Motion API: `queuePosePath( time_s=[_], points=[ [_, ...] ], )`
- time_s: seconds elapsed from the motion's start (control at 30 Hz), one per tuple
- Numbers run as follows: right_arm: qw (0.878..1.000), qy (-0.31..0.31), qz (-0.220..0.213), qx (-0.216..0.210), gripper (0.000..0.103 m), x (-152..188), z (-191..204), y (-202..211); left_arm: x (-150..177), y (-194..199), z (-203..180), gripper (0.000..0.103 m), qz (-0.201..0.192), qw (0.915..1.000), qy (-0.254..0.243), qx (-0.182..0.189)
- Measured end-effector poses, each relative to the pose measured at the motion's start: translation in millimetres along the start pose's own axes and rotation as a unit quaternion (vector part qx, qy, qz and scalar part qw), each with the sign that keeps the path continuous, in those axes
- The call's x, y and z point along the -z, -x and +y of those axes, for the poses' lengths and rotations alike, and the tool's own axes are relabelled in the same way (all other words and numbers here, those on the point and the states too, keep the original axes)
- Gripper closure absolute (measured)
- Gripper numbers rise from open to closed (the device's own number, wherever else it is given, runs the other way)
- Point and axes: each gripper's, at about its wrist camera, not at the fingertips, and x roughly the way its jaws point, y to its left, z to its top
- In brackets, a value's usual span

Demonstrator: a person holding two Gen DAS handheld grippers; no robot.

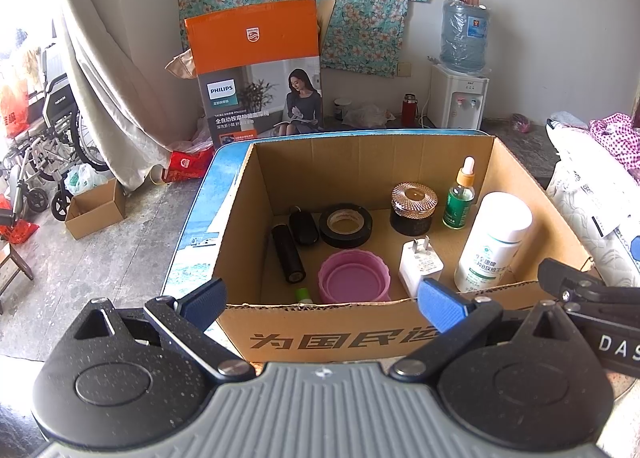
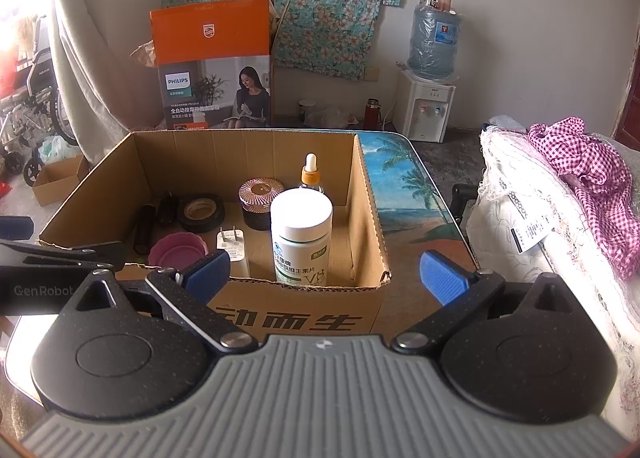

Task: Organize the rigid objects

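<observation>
Left tongs (image 1: 322,300) and right tongs (image 2: 324,278): both spread wide, empty, poised at the near wall of the open brown cardboard box (image 1: 340,332). White cylindrical plastic vitamin bottle (image 2: 301,236) stands upright inside, near-right corner.

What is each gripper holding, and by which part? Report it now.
Nothing is held. The left gripper and the right gripper are both open, hovering before the cardboard box; the white bottle and other items sit inside it untouched.

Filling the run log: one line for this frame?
left gripper: open, empty | right gripper: open, empty | box: bottle, tape, cup inside
</observation>
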Motion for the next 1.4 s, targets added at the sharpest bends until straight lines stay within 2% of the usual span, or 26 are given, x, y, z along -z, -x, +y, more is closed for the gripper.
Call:
queuePosePath(
  time_s=[1.4],
  points=[
    [1.0, -0.001, -0.001, 0.0, 0.001, -1.0, -1.0, 2.4, -1.5, 4.3, -2.6, 0.001, 0.0, 1.0, 0.002, -0.003]
  ],
)
